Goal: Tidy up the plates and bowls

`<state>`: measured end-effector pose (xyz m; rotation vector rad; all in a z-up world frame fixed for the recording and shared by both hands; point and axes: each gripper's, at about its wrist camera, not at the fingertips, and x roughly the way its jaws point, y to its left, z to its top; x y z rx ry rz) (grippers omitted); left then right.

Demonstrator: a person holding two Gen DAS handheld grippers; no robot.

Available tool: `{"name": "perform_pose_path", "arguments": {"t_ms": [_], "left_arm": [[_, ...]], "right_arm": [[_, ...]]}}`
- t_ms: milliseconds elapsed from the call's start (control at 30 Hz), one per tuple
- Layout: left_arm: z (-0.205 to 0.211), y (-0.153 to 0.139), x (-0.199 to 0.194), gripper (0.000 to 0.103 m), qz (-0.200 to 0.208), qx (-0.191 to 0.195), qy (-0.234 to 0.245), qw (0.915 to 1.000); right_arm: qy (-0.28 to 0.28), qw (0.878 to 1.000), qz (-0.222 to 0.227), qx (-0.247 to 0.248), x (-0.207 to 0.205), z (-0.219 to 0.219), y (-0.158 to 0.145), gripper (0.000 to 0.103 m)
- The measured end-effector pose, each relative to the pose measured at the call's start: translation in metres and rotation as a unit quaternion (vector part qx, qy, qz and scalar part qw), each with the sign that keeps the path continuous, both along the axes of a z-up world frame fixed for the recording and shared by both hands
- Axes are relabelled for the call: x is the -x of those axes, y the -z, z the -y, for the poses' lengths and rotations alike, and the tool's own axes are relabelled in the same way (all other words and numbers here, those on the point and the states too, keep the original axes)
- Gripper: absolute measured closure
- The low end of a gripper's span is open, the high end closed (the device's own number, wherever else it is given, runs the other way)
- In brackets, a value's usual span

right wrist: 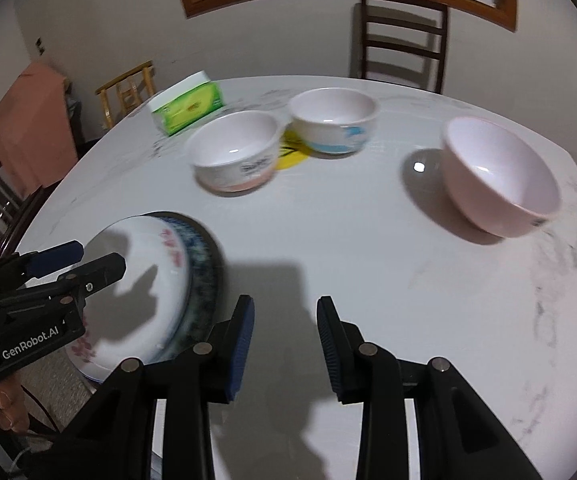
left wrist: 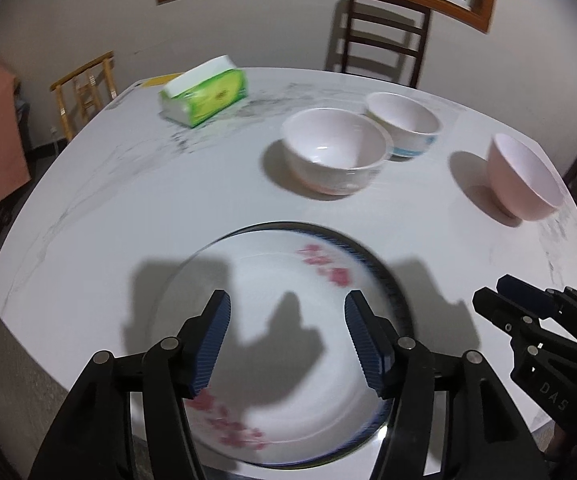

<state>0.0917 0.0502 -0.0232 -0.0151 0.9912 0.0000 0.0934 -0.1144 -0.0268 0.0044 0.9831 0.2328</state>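
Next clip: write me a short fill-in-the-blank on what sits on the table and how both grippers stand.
1. The number of bowls standing on the table is ____.
2. The plate with pink flowers rests on top of a dark-rimmed ____.
3. The jaws of the left gripper above that plate are ____.
4. The right gripper holds ____.

Missing words: three; plate; open; nothing

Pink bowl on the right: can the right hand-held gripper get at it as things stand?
Probably yes. The right hand-held gripper is open and empty, and only bare table lies between it and the pink bowl, which stands apart from the other bowls.
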Motion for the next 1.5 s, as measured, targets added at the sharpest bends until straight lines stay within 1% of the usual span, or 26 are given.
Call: {"name": "perform_pose_path", "arguments": {"t_ms": [300,467,600,833,933,1033,1100,1233,1300,1367,1500], "left_arm": [[0.074,-0.010,-0.016,0.044,-0.004,0.001,0.069,0.9976],[0.112,-0.018,-0.028,0.043,-0.007,0.009,0.099,0.9951],[0.136,-0.023,-0.042,0.042,-0.007,0.014,0.110,0.9938],[0.160,-0.034,-0.074,0.040,-0.014,0.040,0.108,0.9932],[0.169,-0.037,-0.092,0.040,-0.020,0.053,0.103,0.9930],[0.179,-0.038,-0.110,0.040,-0.028,0.059,0.100,0.9929],[0.185,-0.036,-0.122,0.040,-0.037,0.065,0.099,0.9923],[0.194,-0.026,-0.148,0.040,-0.067,0.083,0.092,0.9900],[0.199,-0.019,-0.160,0.041,-0.078,0.086,0.084,0.9897],[0.201,-0.014,-0.167,0.041,-0.084,0.087,0.080,0.9895],[0.211,-0.001,-0.183,0.043,-0.098,0.094,0.075,0.9879]], "right_arm": [[0.060,0.998,0.002,0.012,0.008,0.071,-0.007,0.070],[0.090,0.995,0.007,0.030,0.006,0.112,-0.011,0.070],[0.110,0.993,0.013,0.032,0.002,0.142,-0.019,0.070],[0.141,0.990,0.025,0.009,-0.017,0.194,-0.040,0.070],[0.150,0.988,0.026,0.003,-0.034,0.212,-0.048,0.070],[0.157,0.987,0.016,-0.007,-0.056,0.226,-0.049,0.070],[0.160,0.987,0.003,-0.013,-0.074,0.234,-0.044,0.070],[0.166,0.986,-0.016,-0.016,-0.099,0.240,-0.033,0.070],[0.170,0.985,-0.026,-0.016,-0.111,0.241,-0.026,0.070],[0.172,0.984,-0.037,-0.006,-0.122,0.241,-0.018,0.070],[0.177,0.983,-0.054,-0.008,-0.138,0.244,-0.002,0.070]]}}
